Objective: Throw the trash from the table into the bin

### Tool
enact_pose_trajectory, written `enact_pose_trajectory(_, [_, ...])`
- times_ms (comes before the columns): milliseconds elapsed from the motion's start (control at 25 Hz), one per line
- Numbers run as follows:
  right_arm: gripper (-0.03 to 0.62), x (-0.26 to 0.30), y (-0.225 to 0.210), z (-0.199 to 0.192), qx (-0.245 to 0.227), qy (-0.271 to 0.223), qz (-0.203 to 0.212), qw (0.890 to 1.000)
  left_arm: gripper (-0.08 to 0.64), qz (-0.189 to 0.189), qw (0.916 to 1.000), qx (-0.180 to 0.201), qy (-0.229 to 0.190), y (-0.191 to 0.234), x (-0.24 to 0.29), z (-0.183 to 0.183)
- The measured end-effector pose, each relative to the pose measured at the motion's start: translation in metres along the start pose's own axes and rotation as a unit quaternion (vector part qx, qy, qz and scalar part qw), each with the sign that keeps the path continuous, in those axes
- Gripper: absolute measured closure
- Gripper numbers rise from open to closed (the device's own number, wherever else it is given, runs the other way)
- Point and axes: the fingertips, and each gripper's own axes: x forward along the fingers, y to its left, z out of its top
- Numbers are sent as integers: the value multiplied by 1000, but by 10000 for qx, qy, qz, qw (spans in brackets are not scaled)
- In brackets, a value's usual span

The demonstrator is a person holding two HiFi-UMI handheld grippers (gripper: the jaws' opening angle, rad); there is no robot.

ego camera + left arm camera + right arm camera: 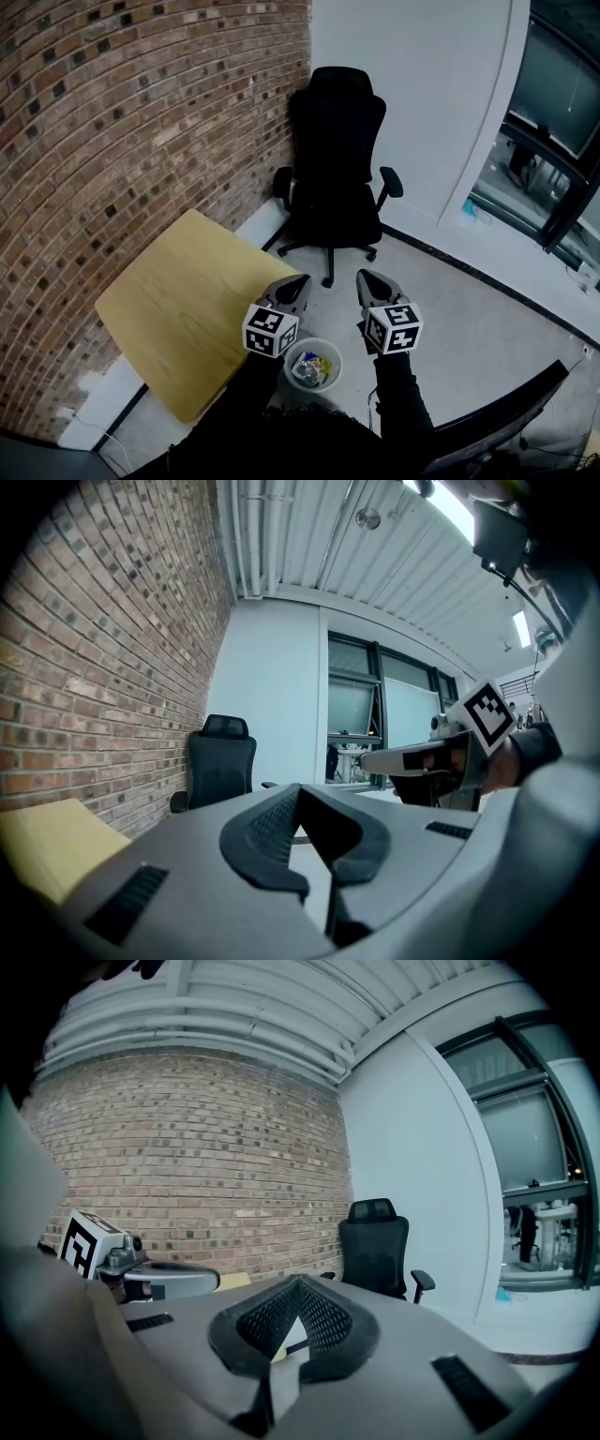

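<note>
A small round bin (313, 365) stands on the floor by the table's near corner, with crumpled wrappers (318, 367) inside it. The bare wooden table (183, 305) carries no trash that I can see. My left gripper (299, 282) hovers above the bin's left side, jaws shut and empty. Its tips (299, 789) meet in the left gripper view. My right gripper (368, 277) hovers just right of the bin, also shut with nothing held. The right tips (298, 1282) touch in the right gripper view. Both point level toward the chair.
A black office chair (335, 169) stands ahead in the corner between the brick wall (122, 112) and a white wall. Windows (553, 112) run along the right. A dark desk edge (506, 412) sits at the lower right.
</note>
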Motion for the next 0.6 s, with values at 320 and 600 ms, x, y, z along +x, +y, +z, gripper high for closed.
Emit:
enact_pose_trajectory(320, [583, -4, 2, -1, 0, 46, 26, 10000, 554, 10, 10000, -38, 42, -1, -4, -4])
enact_pose_trajectory(600, [583, -6, -1, -5, 37, 120, 10, 9999, 554, -20, 9999, -31, 127, -5, -5, -9])
